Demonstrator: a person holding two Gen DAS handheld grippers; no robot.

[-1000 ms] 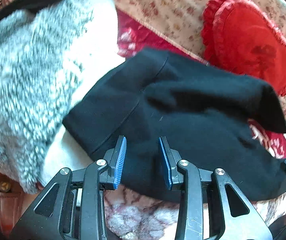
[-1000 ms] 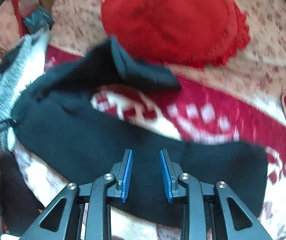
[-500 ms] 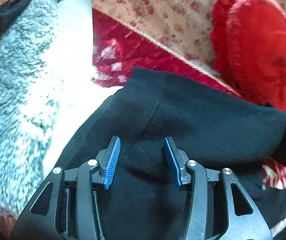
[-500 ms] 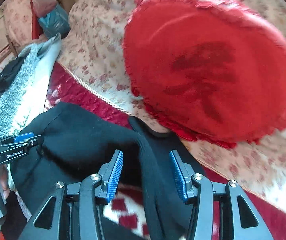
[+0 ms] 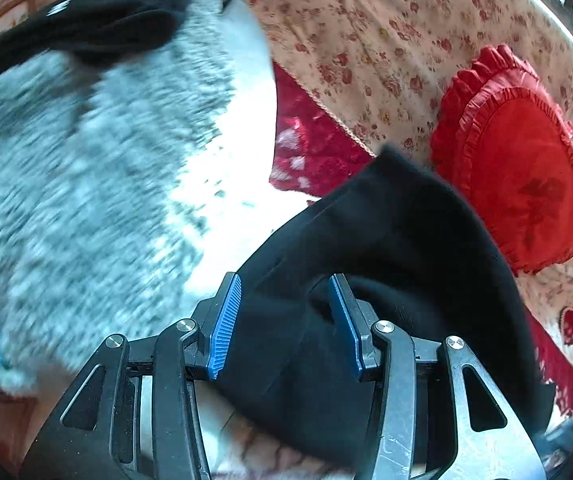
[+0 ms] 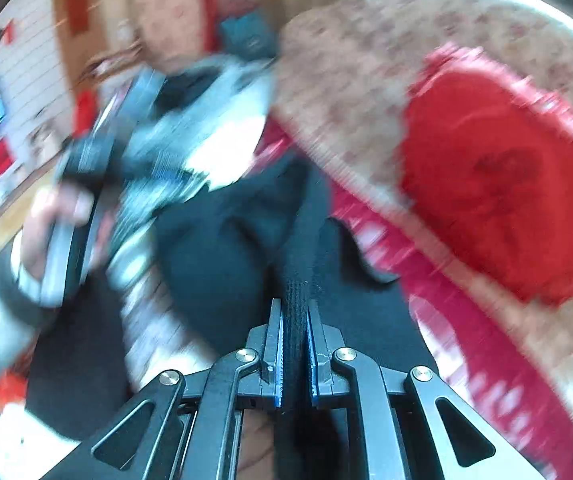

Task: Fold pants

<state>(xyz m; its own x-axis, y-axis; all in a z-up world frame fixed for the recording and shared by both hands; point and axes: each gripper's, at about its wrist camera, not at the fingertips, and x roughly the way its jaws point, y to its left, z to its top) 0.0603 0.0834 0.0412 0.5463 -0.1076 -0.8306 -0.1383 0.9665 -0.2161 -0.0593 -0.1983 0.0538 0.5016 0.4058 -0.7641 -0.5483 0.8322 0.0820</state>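
Observation:
The black pants [image 5: 398,240] lie bunched on a red and white patterned blanket [image 5: 310,152]. My left gripper [image 5: 286,320] is open, its blue pads [image 5: 226,320] on either side of a fold of the pants without clamping it. My right gripper [image 6: 295,352] is shut on a ribbed edge of the black pants [image 6: 226,256], which hang lifted from it. The right wrist view is blurred by motion. The left gripper and the hand holding it show at the left of the right wrist view [image 6: 62,216].
A grey fleece garment [image 5: 78,184] with a black item [image 5: 82,28] on top lies left of the pants. A red heart-shaped cushion [image 5: 518,176] rests on the floral cover [image 5: 366,40] to the right. The cushion also shows in the right wrist view [image 6: 502,176].
My right gripper has closed on the edge of the pants and is lifting it, moving fast. My left gripper stays open over the pants and has shifted its view toward the fleece.

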